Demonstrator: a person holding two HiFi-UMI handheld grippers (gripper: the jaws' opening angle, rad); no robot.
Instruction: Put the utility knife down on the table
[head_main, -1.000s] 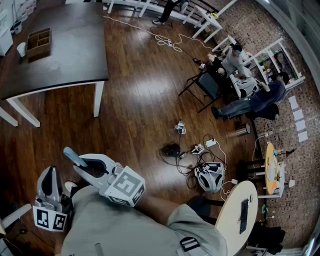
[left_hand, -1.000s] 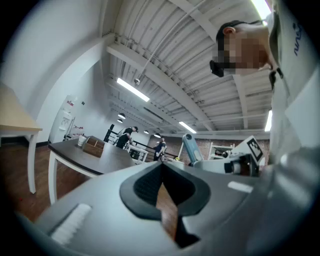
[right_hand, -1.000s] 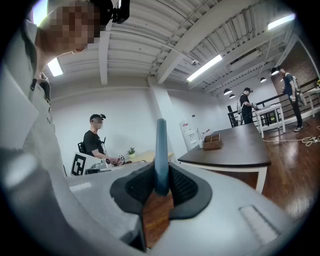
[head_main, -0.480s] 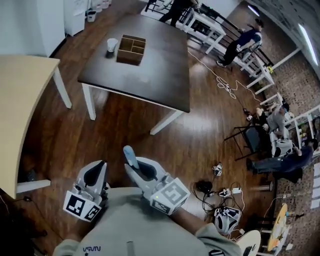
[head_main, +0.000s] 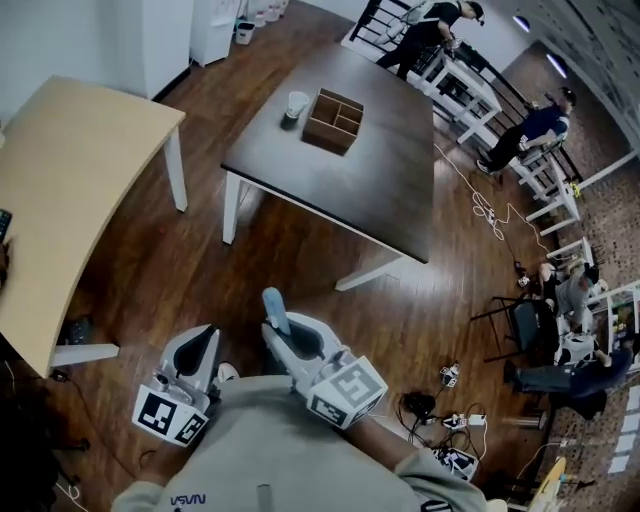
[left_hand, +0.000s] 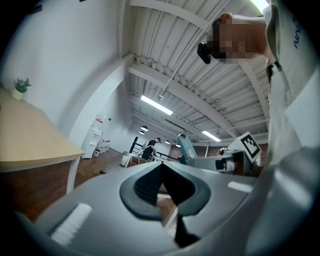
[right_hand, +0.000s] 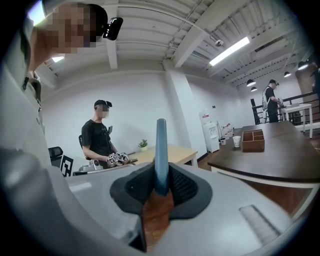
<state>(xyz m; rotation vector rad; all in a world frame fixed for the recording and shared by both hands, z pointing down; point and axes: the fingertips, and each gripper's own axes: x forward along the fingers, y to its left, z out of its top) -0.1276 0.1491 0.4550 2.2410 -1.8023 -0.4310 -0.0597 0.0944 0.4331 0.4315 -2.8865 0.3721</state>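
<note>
A blue-grey utility knife (head_main: 271, 308) sticks out from my right gripper (head_main: 283, 333), whose jaws are shut on it. In the right gripper view the knife (right_hand: 161, 150) stands upright between the black pads (right_hand: 182, 187). My left gripper (head_main: 201, 342) hangs beside it at the lower left, shut with nothing in it; its pads (left_hand: 150, 182) meet at the tips. From the left gripper view the knife (left_hand: 185, 148) and the right gripper's marker cube (left_hand: 248, 146) show to the right. The dark table (head_main: 380, 190) lies ahead, apart from both grippers.
A wooden compartment box (head_main: 334, 120) and a white cup (head_main: 297, 104) stand at the dark table's far end. A beige table (head_main: 70, 190) is to the left. A person in black (right_hand: 100, 140) stands by it. Chairs, cables and people fill the right side.
The view has swung from the cabled floor round to the dark table, which now sits closer to centre. Both grippers travelled along with it, and the knife stays gripped in the right one.
</note>
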